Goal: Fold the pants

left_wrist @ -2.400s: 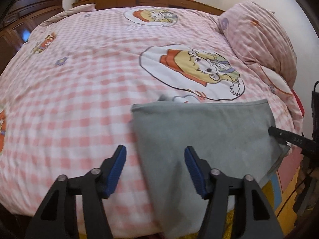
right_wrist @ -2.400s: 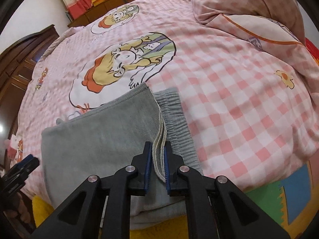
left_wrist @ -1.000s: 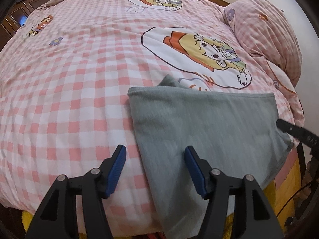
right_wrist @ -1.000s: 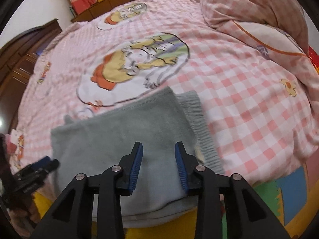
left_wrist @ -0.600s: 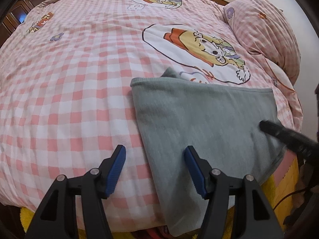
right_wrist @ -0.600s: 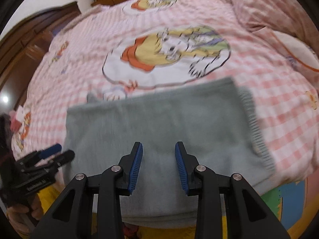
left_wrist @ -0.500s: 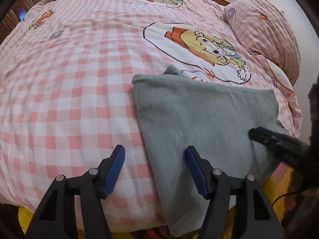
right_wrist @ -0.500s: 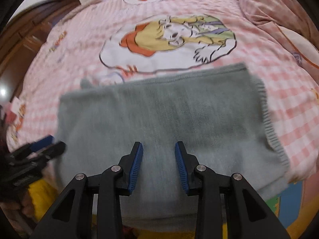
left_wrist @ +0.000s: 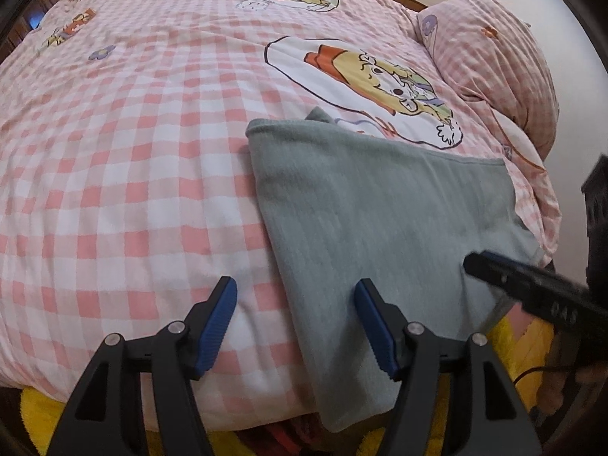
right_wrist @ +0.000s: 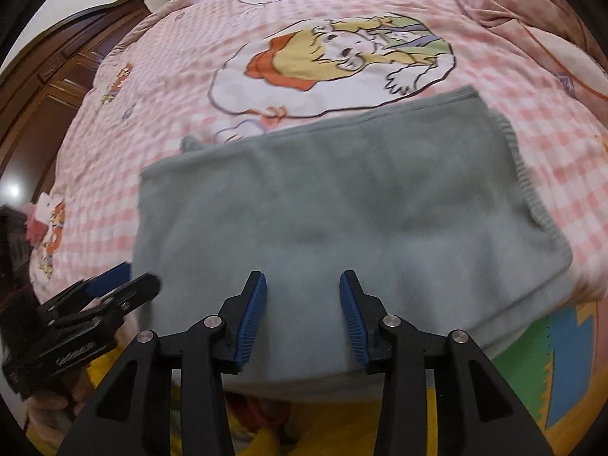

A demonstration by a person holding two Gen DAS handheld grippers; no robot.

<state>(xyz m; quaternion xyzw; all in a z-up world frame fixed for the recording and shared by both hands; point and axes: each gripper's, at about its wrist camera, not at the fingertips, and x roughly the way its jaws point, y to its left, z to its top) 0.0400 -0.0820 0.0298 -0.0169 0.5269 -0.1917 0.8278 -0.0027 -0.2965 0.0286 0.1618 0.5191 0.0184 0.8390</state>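
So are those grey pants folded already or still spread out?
Folded. The grey pants lie as one compact rectangle on the checked bedspread, no separate legs showing, with both grippers open and off them.

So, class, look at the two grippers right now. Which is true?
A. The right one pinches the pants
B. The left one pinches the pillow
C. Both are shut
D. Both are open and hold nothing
D: the left gripper and right gripper both show wide gaps, with the grey pants lying free on the bed.
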